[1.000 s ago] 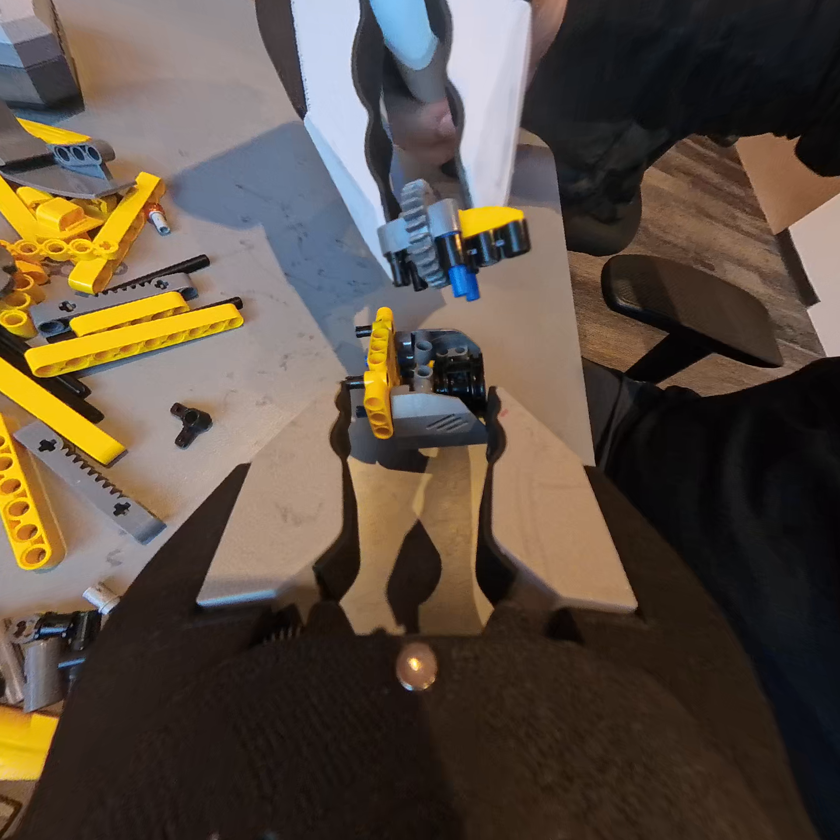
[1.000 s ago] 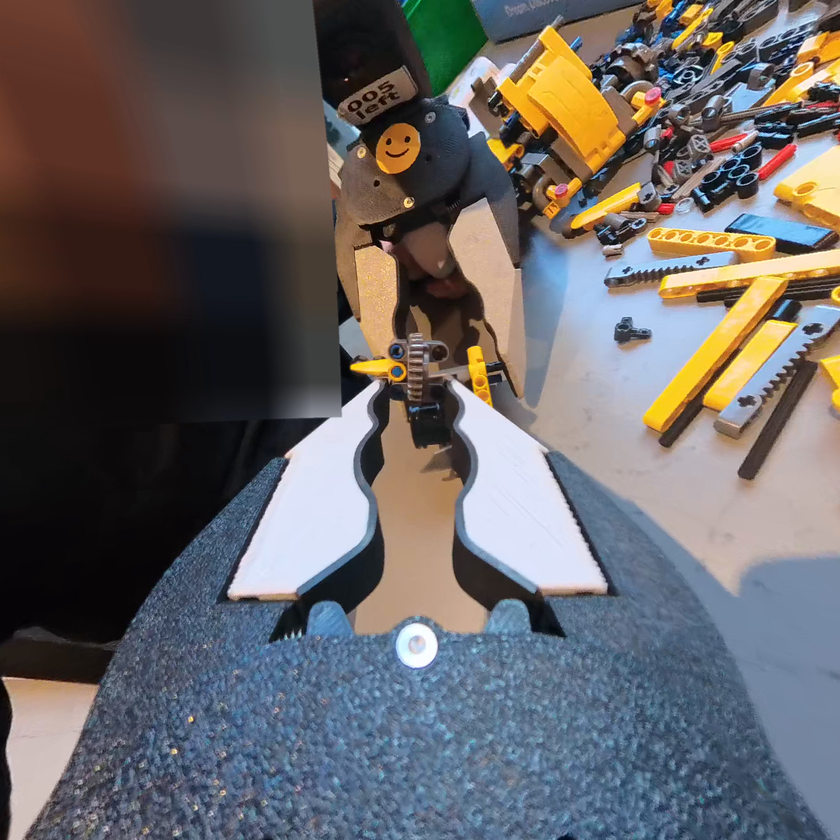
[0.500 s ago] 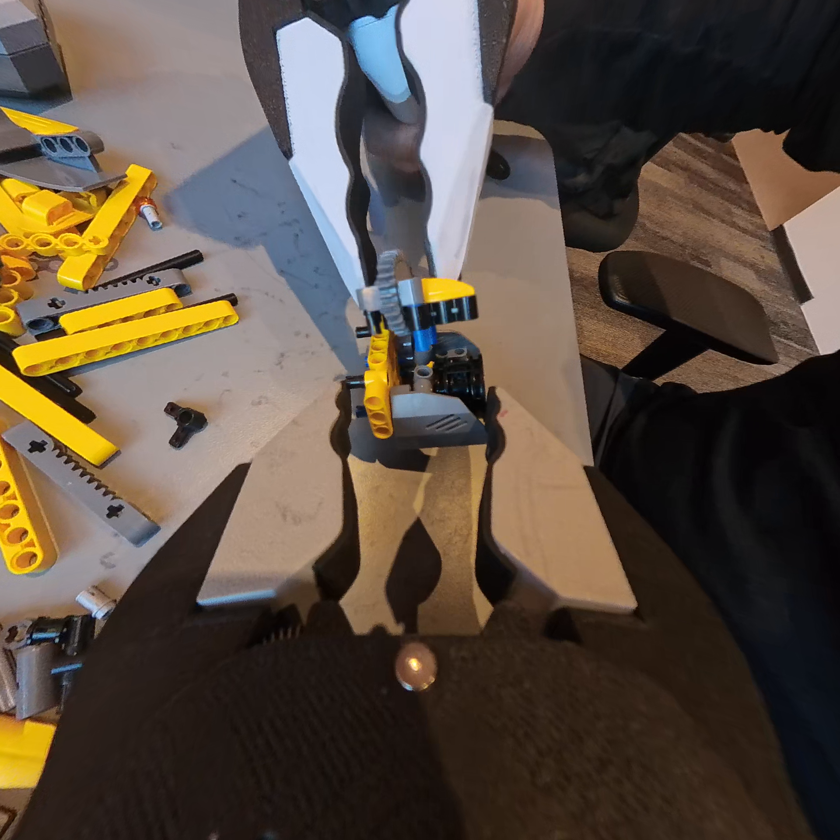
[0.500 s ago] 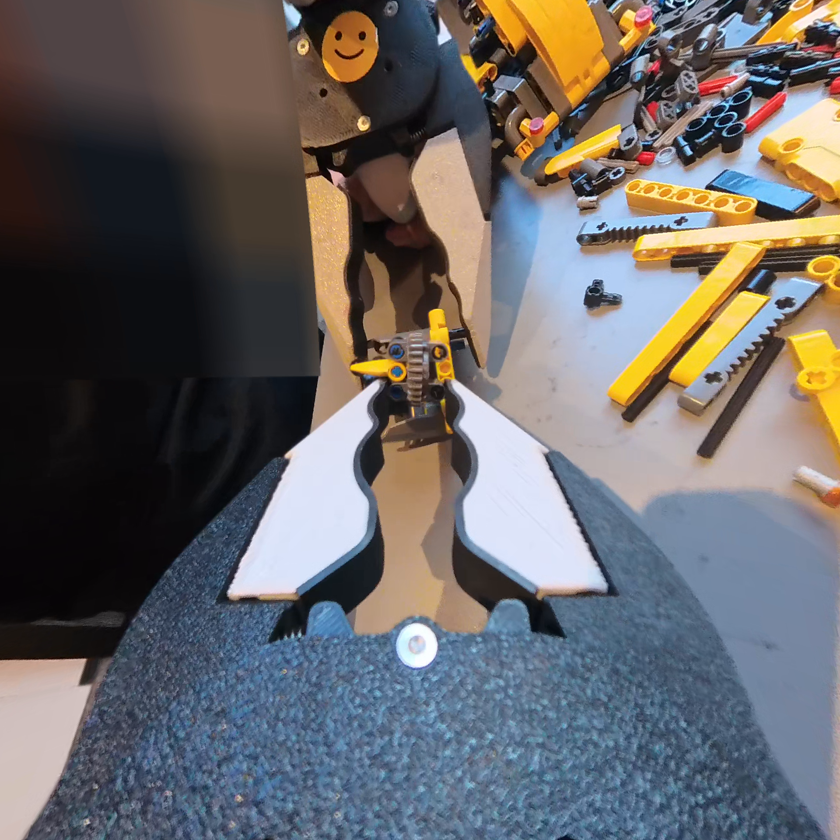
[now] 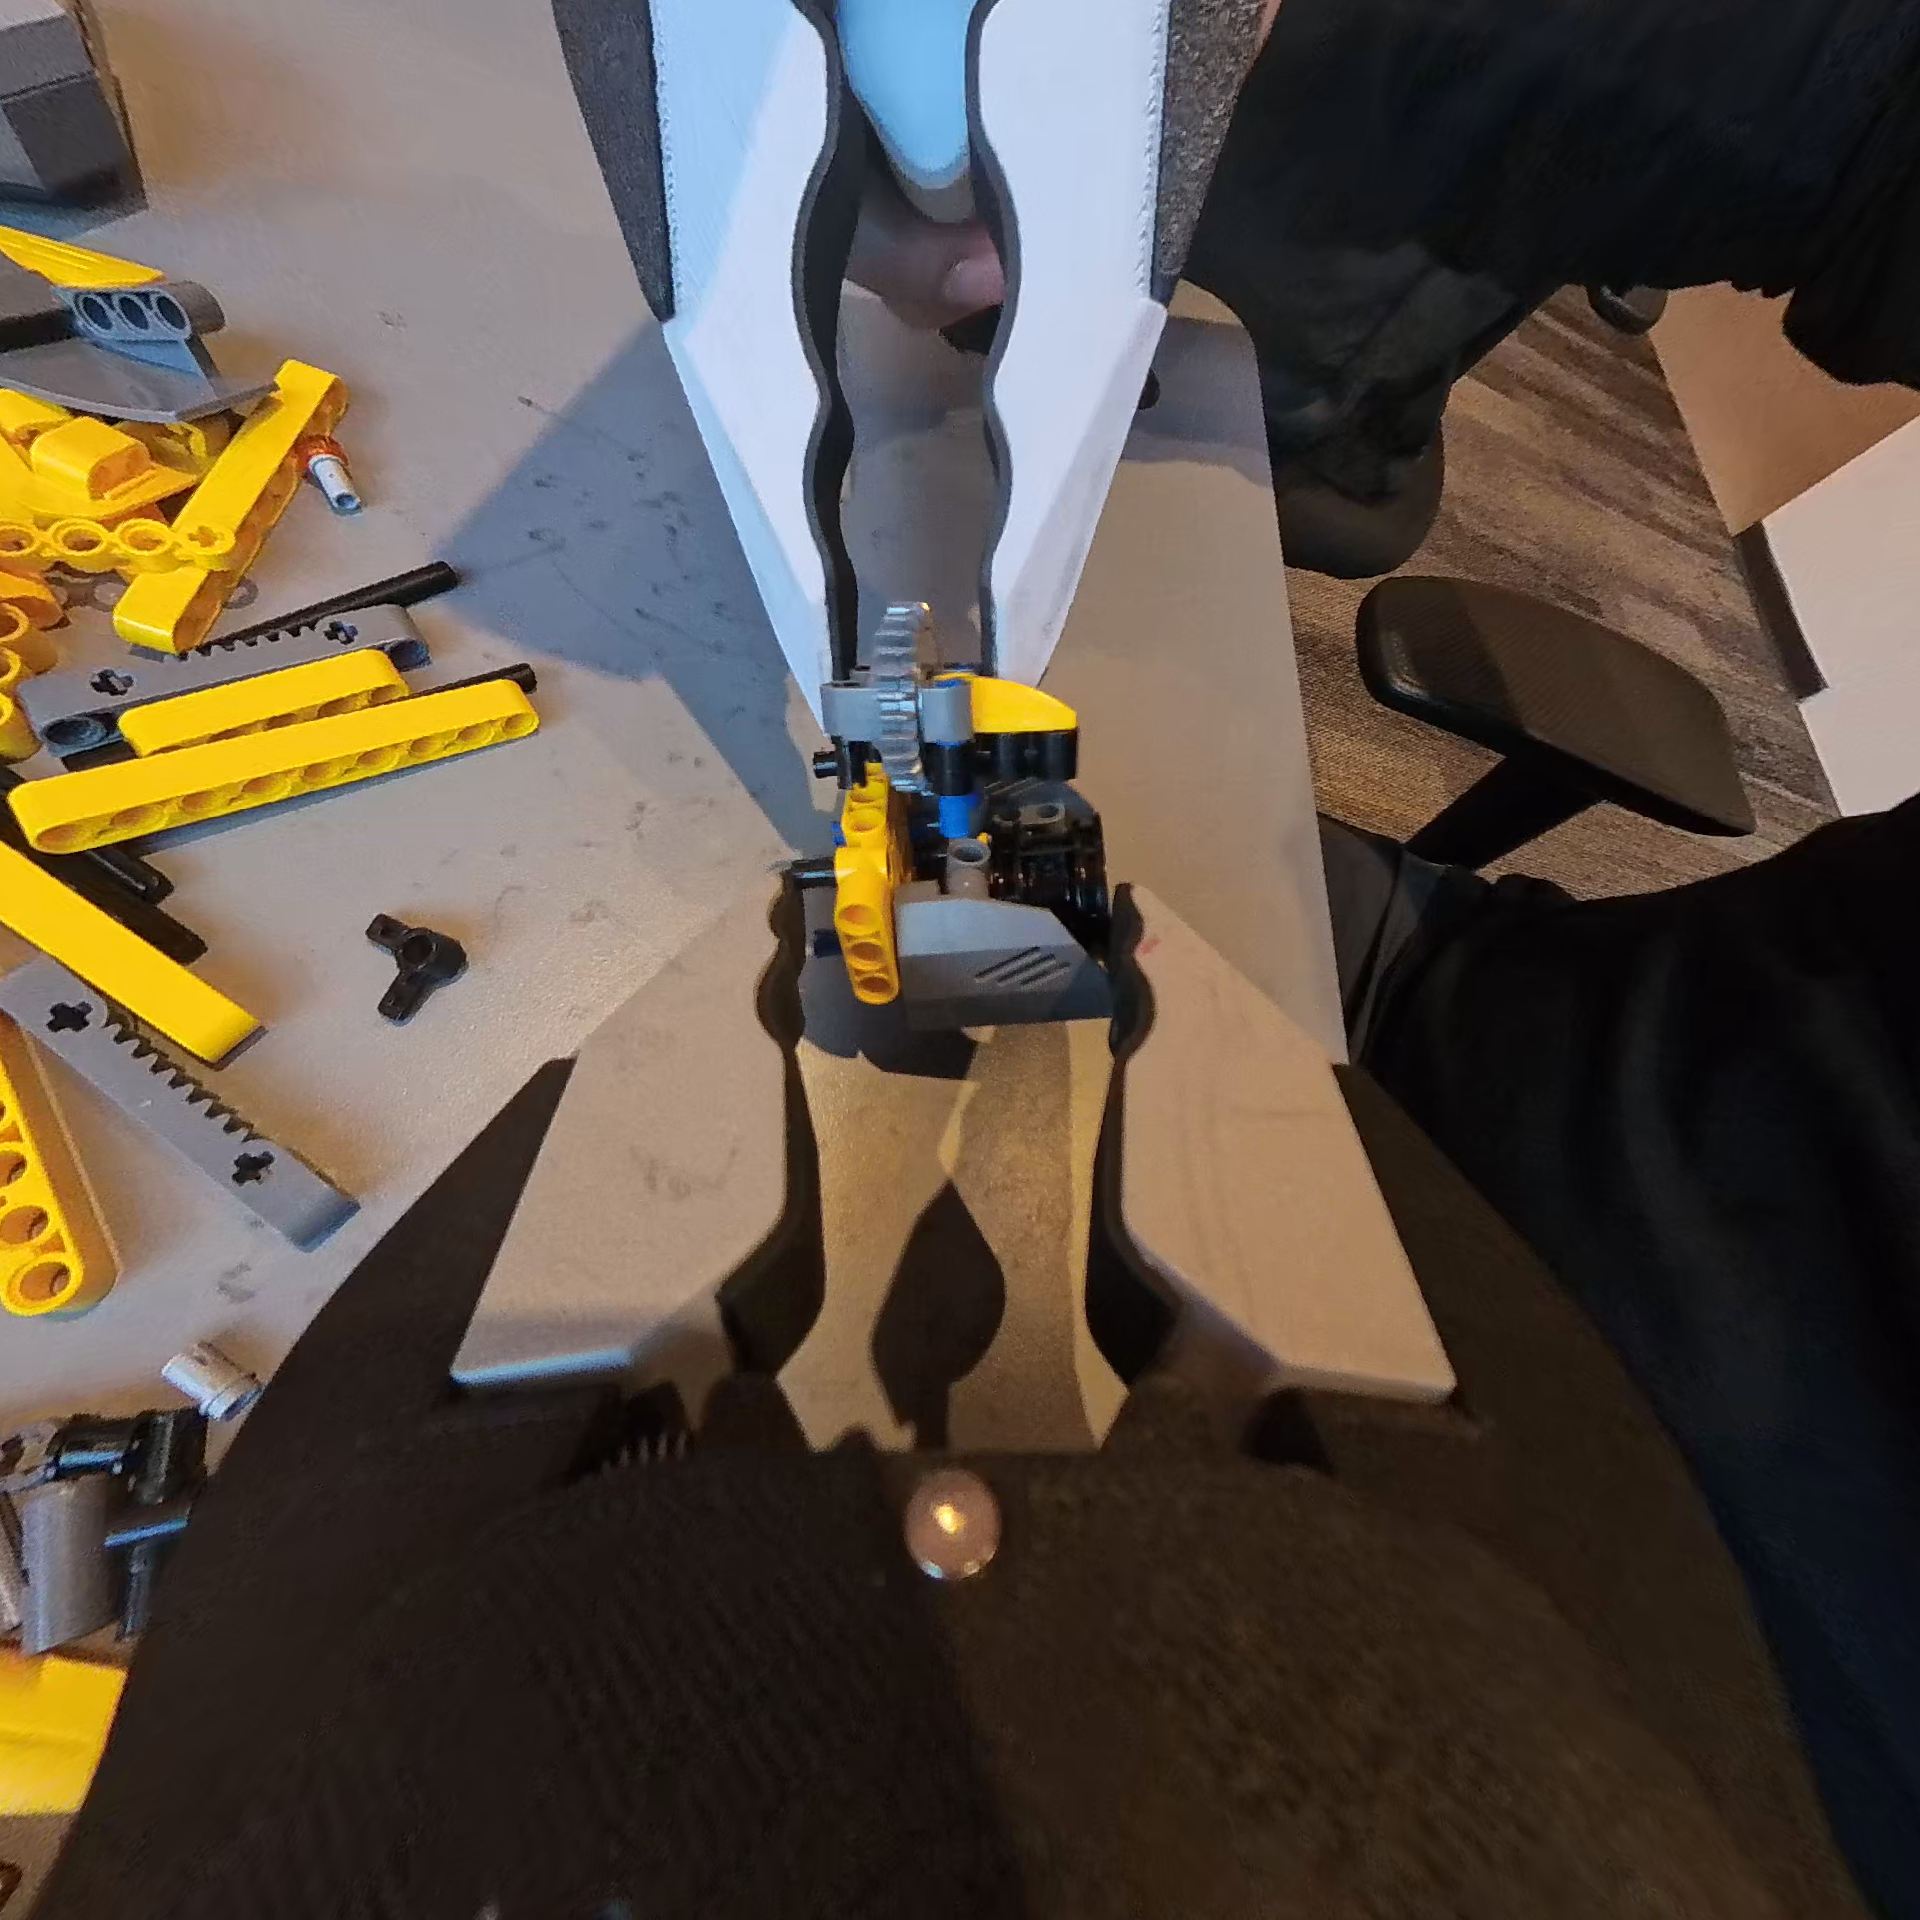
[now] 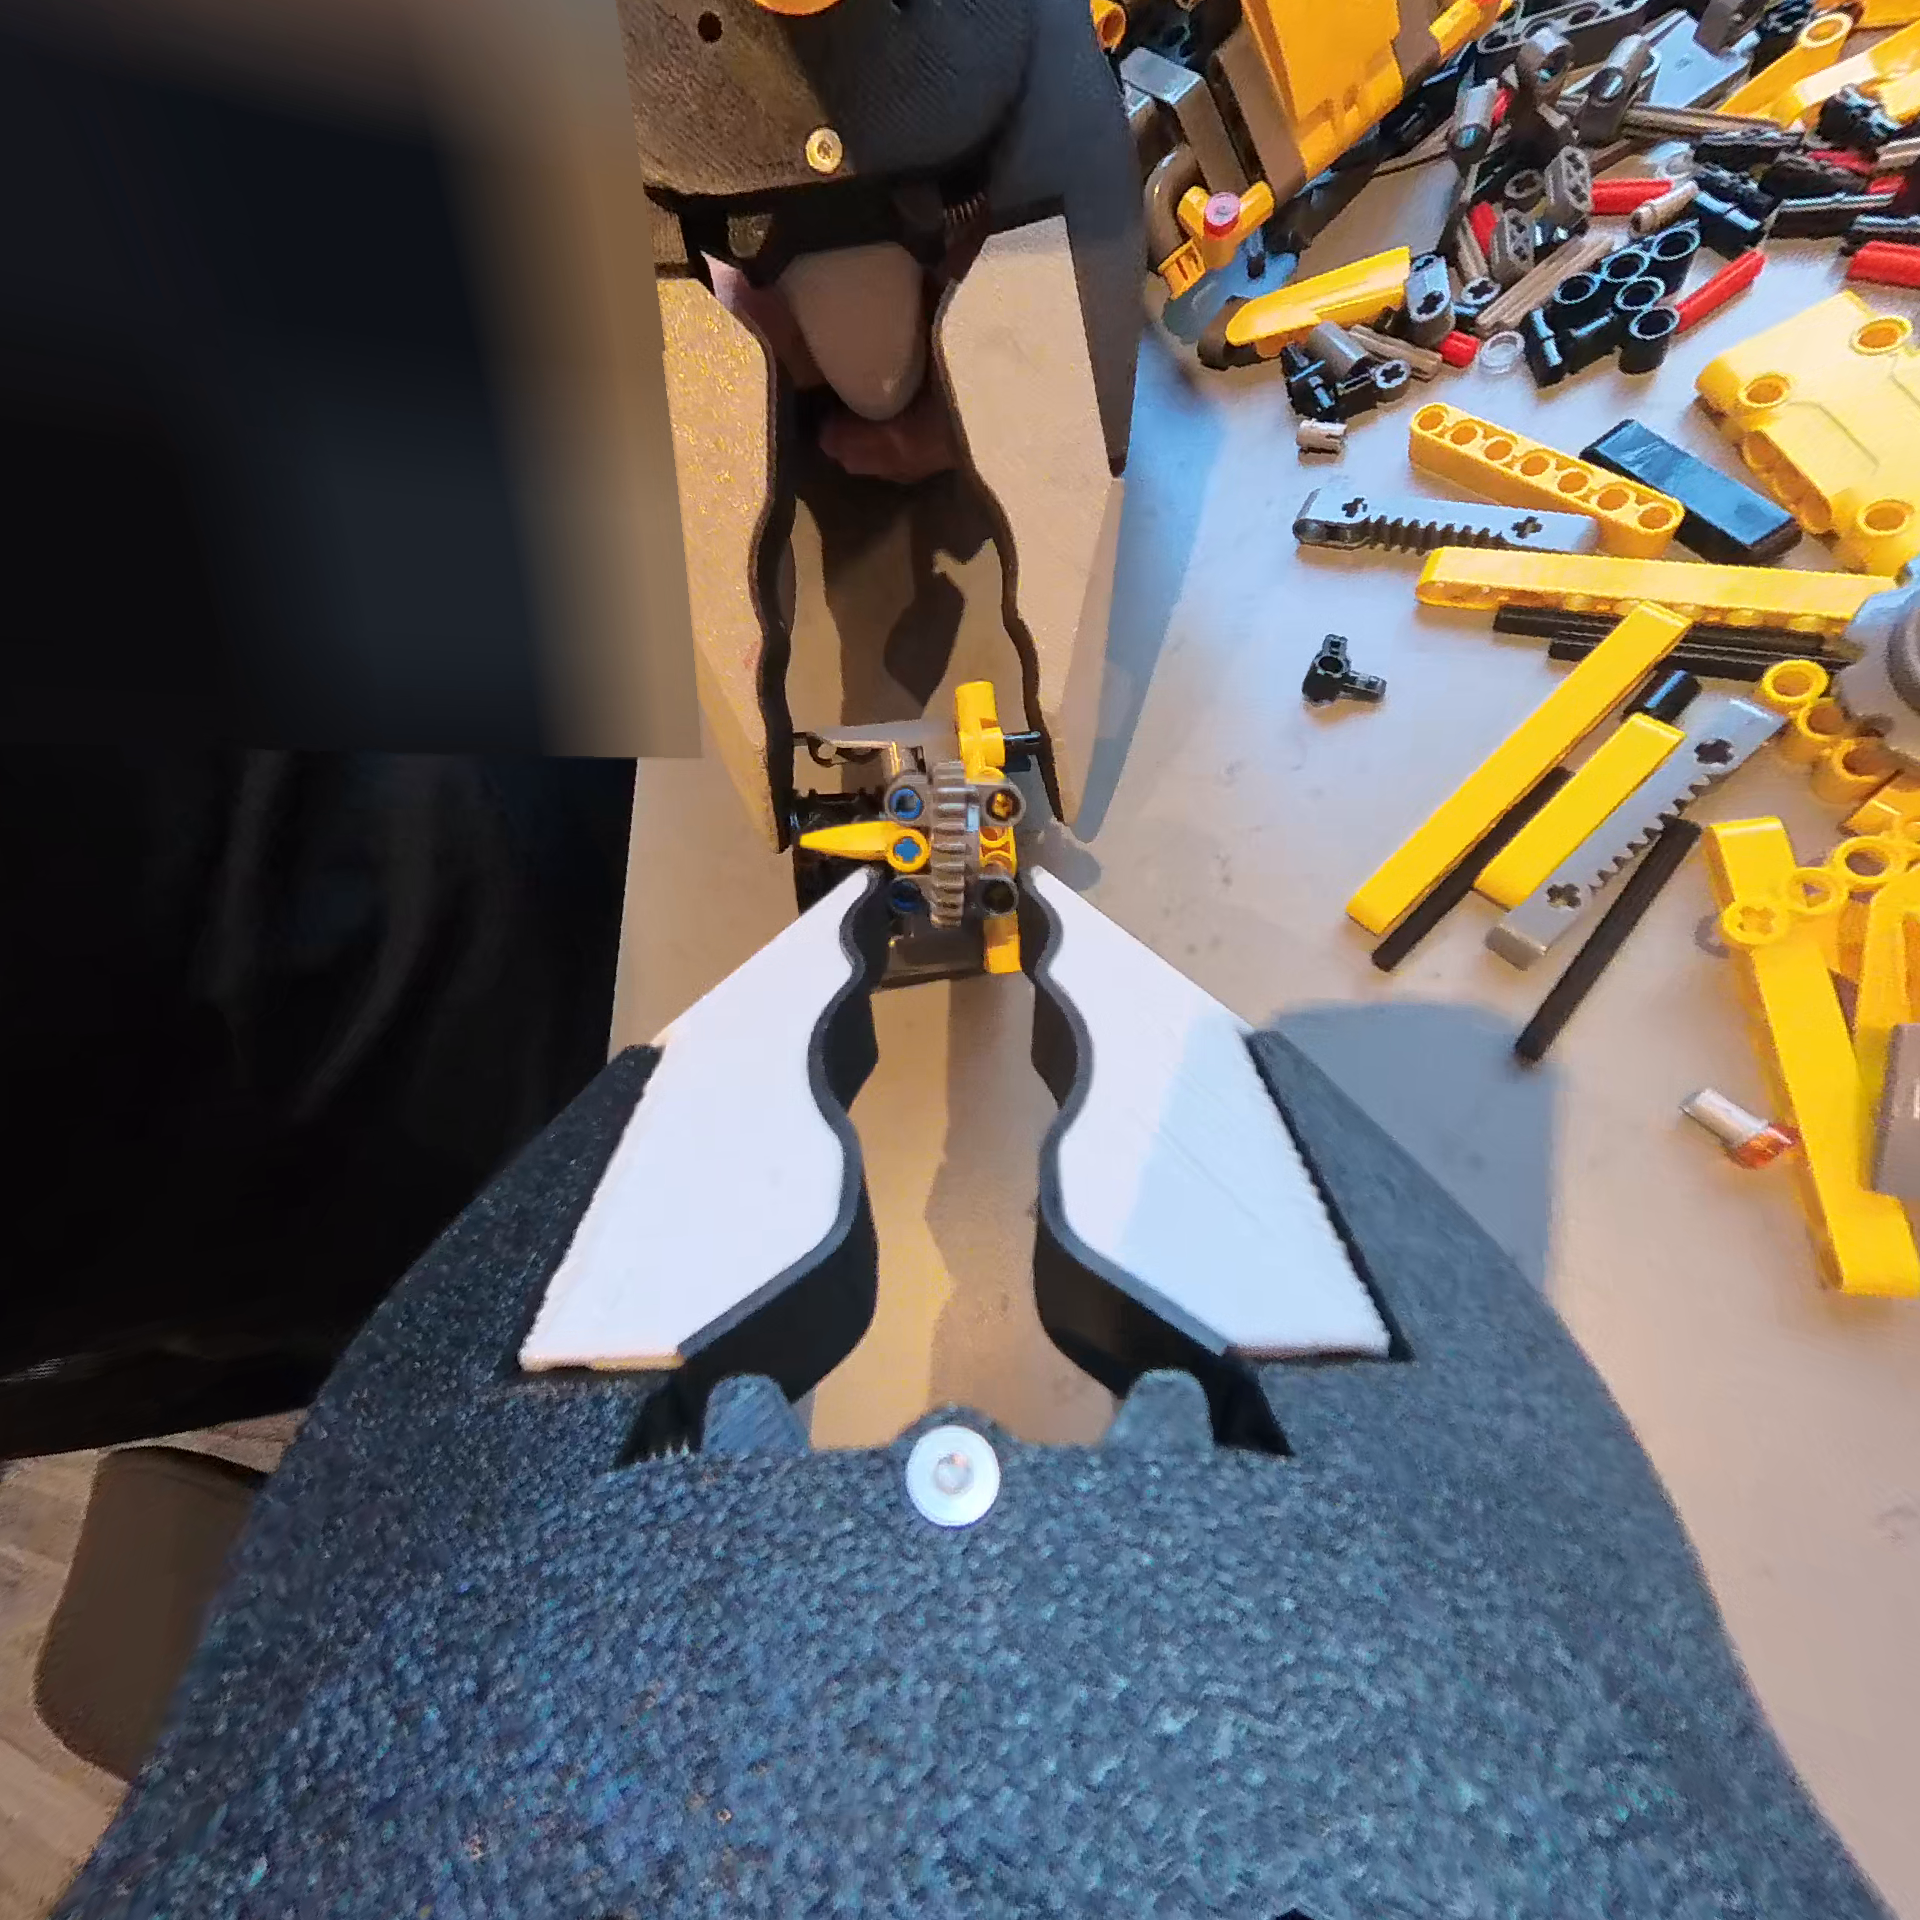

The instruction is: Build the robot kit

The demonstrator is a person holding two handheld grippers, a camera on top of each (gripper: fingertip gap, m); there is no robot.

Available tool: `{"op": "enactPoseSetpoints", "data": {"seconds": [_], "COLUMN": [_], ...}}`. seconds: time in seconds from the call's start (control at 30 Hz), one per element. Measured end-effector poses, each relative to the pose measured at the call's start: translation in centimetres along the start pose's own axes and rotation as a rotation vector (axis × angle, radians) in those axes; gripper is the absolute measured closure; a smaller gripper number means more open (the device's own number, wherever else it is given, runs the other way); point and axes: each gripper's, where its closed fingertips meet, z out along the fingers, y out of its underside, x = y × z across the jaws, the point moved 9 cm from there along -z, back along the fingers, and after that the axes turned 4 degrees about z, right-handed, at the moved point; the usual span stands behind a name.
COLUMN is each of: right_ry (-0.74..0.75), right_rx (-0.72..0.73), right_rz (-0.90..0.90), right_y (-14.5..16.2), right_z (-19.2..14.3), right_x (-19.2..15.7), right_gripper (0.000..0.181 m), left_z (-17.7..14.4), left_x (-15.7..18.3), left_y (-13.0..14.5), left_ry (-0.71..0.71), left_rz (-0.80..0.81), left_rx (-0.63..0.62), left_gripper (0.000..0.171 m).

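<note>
Yellow-and-grey, the gear subassembly [image 5: 935, 717] pinched by the right gripper [image 6: 948, 883] fingers at frame centre touches the top of the grey-panelled block [image 5: 961, 925] pinched by the left gripper [image 5: 948, 935] over the desk [image 5: 520, 312], loose beams [image 5: 270, 758] lying left.

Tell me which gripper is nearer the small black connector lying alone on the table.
Left. The left gripper, shut on the grey-and-yellow block, sits just beside the black connector; the right gripper, holding the gear piece, comes from the far side.
</note>
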Motion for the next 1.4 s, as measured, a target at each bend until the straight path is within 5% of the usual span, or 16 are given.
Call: {"op": "enactPoseSetpoints", "data": {"seconds": [0.87,1.23,1.4], "right_ry": [0.310,0.479,0.396], "right_rx": [-0.332,-0.289,-0.257], "right_rz": [-0.437,-0.652,-0.537], "right_y": [-2.0,-1.1,-0.8], "right_z": [0.9,1.8,1.5], "right_x": [-3.2,-5.0,-3.7], "right_gripper": [0.158,0.158,0.157], "left_z": [0.0,-0.3,-0.2], "left_x": [0.3,1.5,0.8], "left_y": [0.1,0.5,0.4], "left_ry": [-0.064,-0.195,-0.134], "left_rz": [0.034,0.163,0.089], "left_rx": [-0.010,-0.013,-0.018], "left_gripper": [0.117,0.117,0.118]}}
